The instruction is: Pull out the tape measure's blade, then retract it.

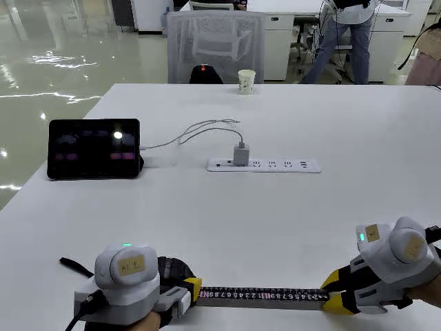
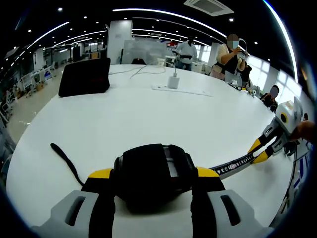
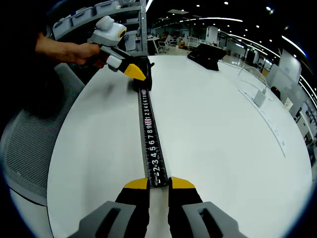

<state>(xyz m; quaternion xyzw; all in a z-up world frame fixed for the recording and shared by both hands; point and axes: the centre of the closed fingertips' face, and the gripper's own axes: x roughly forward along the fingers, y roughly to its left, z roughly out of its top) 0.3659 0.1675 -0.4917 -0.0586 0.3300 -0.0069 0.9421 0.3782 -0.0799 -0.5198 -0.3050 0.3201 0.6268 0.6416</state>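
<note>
The blade [image 3: 148, 134] lies flat on the desk [image 1: 275, 221], its long axis running straight from the tape measure's case [image 1: 173, 270], clamped in the left tool [image 2: 154, 173], to its tip pinched in the right tool [image 3: 158, 183], so retracting likely means travelling leftward.

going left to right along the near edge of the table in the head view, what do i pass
black strap → left tongs, clamped on the tape measure case → blade → right tongs
</note>
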